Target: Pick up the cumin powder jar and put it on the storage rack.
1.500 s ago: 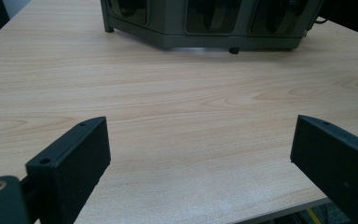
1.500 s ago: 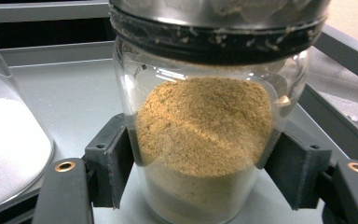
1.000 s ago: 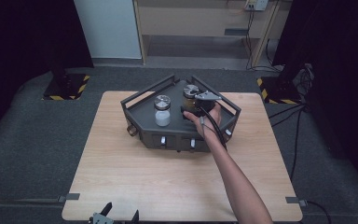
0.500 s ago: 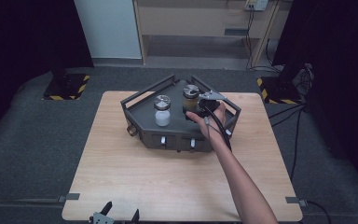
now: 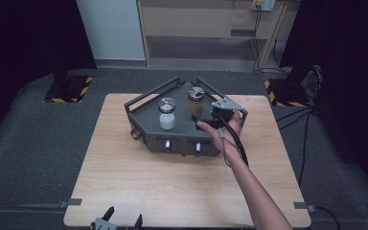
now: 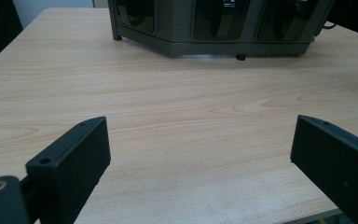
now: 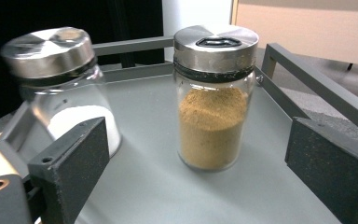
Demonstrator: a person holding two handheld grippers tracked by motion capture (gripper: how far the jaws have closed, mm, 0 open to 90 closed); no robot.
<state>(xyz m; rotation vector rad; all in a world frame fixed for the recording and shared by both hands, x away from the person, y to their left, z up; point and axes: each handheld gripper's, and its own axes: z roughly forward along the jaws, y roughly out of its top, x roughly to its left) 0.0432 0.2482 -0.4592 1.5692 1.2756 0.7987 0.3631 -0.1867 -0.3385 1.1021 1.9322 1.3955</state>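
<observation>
**Right fingers open behind the brown spice jar**

While the right gripper [image 5: 206,116] is sitting over the grey rack [image 5: 143,120] on the desk [image 5: 124,182], I am judging the step as either a release just made or a fresh approach on the brown spice jar [image 7: 213,100]. The jar is standing upright on the rack's top deck, near its right rail, with the white powder jar [image 7: 63,88] just beside it on the left of the right gripper view.

To do this well, I am keeping the jaws level with the glass body, below the metal lid, and centred on the brown jar so neither pad is clipping the white jar or the rail. Moving slowly matters here: both jars are tall and could tip.

The right fingers [image 7: 74,163] are spread wide, having just been opening a little, and nothing is between them; the brown jar is standing beyond the tips, untouched.

The left gripper [image 6: 200,154] is idling low at the near edge of the desk, its fingers spread wide too, holding nothing, only bare wood between them, with the rack well ahead.
</observation>
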